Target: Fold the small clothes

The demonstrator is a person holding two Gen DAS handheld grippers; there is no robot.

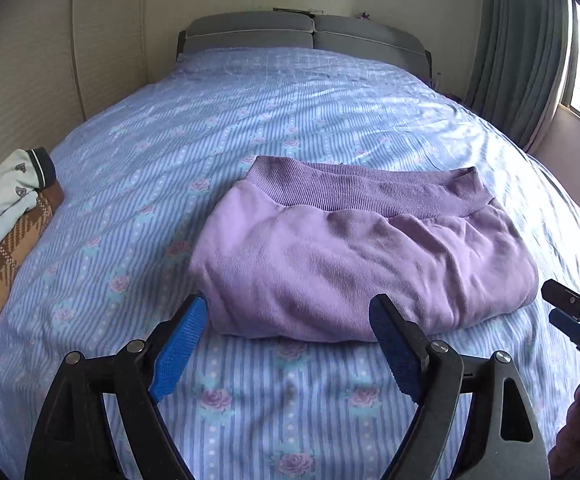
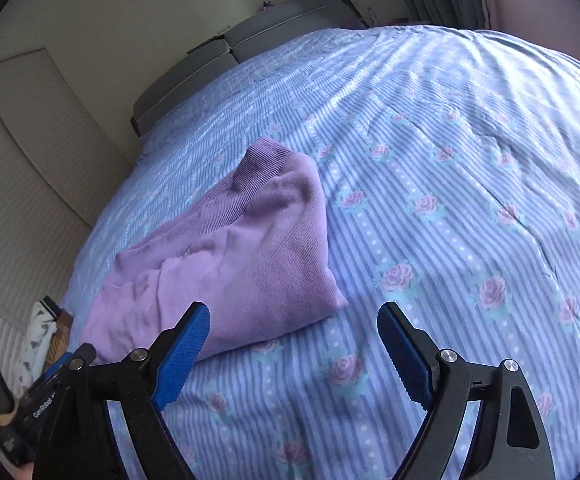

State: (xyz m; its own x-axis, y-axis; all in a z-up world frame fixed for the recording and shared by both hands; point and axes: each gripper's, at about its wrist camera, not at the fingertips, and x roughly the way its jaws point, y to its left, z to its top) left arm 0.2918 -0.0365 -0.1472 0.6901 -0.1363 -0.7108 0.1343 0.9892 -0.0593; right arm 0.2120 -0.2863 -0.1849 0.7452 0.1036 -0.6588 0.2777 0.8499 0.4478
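Left wrist view: the left gripper (image 1: 288, 316) stands wide and empty, its blue pads (image 1: 178, 348) clear of any cloth. Just ahead of it, with the near fold touching or almost touching the fingertips, lies the purple garment (image 1: 354, 256), folded into a squat bundle on the bedspread (image 1: 250, 120), ribbed waistband on the far side. Far out to this gripper's left, well apart, sits a stack (image 1: 6, 220) of small folded clothes, a pale printed piece on a brown checked one. The right gripper (image 1: 570, 316) shows at the right edge, beside the bundle's near right corner.

In the right wrist view the right gripper (image 2: 294, 320) is also wide, nothing between its fingers; the garment (image 2: 226, 248) lies ahead and to its left, its near corner just beyond the left fingertip.

Judging by this, the fold looks finished and both grippers have let go; the step in hand is probably to carry the bundle over to the stack, or to neaten it first. To do that well, come in low on both sides so that each gripper takes all the layers at the near fold, not just the top one, or the bundle will fall open when lifted. Close firmly, lift both ends level, keep the waistband from flopping back, and set it down squarely beside or on the stack. The soft bedspread may ruck up under the fingers, so avoid pinching it along with the cloth.
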